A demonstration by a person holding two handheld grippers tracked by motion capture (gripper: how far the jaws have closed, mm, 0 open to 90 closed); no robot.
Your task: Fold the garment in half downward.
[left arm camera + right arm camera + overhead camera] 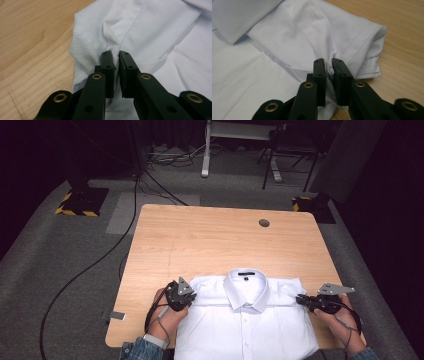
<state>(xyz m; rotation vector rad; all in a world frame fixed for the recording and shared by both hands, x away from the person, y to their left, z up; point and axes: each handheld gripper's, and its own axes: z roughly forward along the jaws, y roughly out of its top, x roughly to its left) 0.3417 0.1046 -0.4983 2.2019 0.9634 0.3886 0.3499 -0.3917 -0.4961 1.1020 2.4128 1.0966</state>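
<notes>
Wooden table (200, 240) around white shirt (245, 330)

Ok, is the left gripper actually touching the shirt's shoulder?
Touching. In the left gripper view the left gripper has its jaws shut on a pinched fold of the white shirt.

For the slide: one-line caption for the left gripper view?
Left gripper shut on a pinch of the white shirt at its shoulder, wooden table alongside.

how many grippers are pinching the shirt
2: the left gripper pinches the shirt at its left shoulder, and the right gripper pinches it at its right shoulder.
</notes>
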